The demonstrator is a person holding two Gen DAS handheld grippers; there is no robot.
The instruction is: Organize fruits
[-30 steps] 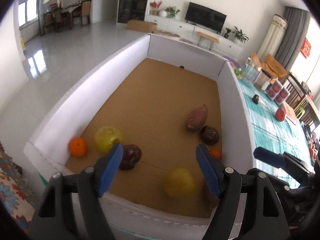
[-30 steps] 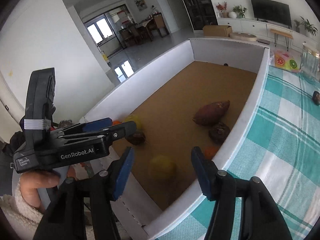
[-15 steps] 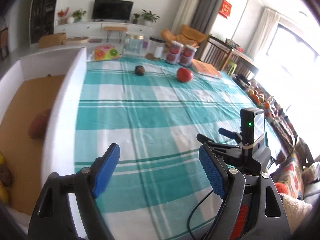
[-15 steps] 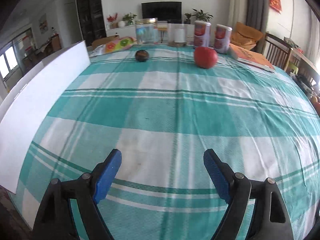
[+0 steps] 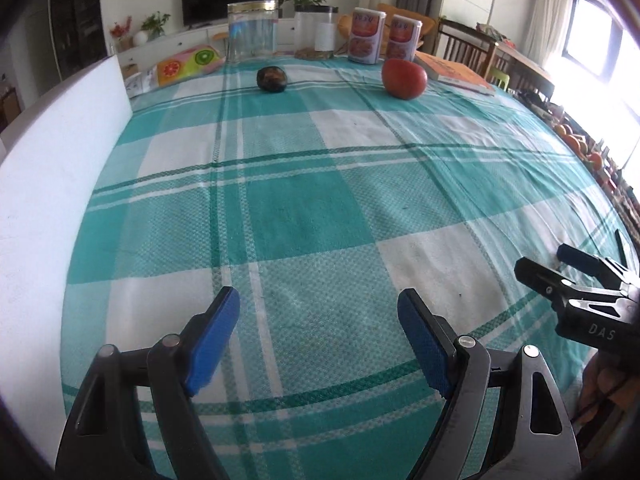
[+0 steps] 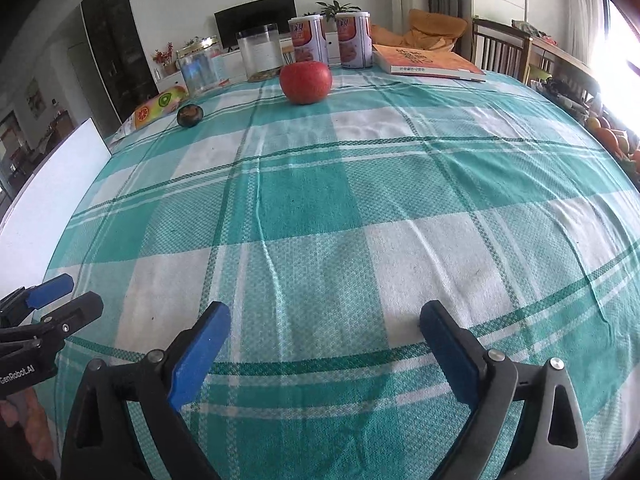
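Fruit at the far end, both claws empty

Risk starts with reach. Left claw and right claw both hang low over the near part of the table, jaws spread wide, nothing between the blue pads. The red fruit and the small dark fruit sit well ahead of both claws, near the far edge, apart from each other.

From the right claw, the red fruit lies almost straight ahead and the dark one ahead and off to the left. From the left claw, the dark fruit lies ahead and slightly left, the red fruit ahead to the right.

Likely trouble, judged from this layout:

- Both fruits are round and would probably roll. A pad that touches one side first could nudge it away, toward the two cans and clear jars standing just behind.
- The red fruit looks wide; a claw coming in off-centre may pinch it on the curve and squeeze it out.
- The book lies just right of the red fruit, so a sweep from that side may catch it.
- The white box wall stands to the left of the left claw; a carried fruit brought across too low could strike it.
- The claws sit side by side and could collide if both go for the same fruit.
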